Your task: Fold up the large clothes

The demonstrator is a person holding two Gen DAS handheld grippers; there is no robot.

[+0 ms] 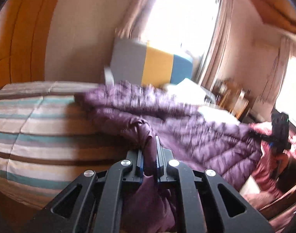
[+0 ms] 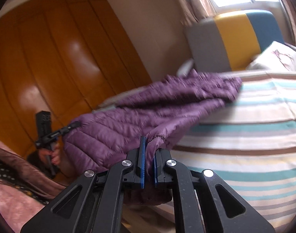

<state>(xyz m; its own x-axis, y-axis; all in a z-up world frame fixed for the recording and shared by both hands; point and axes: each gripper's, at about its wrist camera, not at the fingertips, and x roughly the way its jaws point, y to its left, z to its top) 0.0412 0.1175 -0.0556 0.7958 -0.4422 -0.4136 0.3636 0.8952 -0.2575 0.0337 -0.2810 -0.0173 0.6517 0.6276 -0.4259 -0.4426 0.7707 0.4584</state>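
A purple quilted down jacket lies stretched across a striped bed. My left gripper is shut on a bunched edge of the purple jacket, cloth pinched between its blue pads. In the right wrist view the same jacket hangs lifted off the bed, and my right gripper is shut on its hem near a zipper end. Each view shows the other gripper at the jacket's far corner: the right gripper on the right, the left gripper held by a hand on the left.
The bed has a cover striped in teal, cream and brown. A grey, yellow and blue headboard stands under a bright window. A white pillow lies by it. Wooden wardrobe doors fill the left. Pink bedding sits low left.
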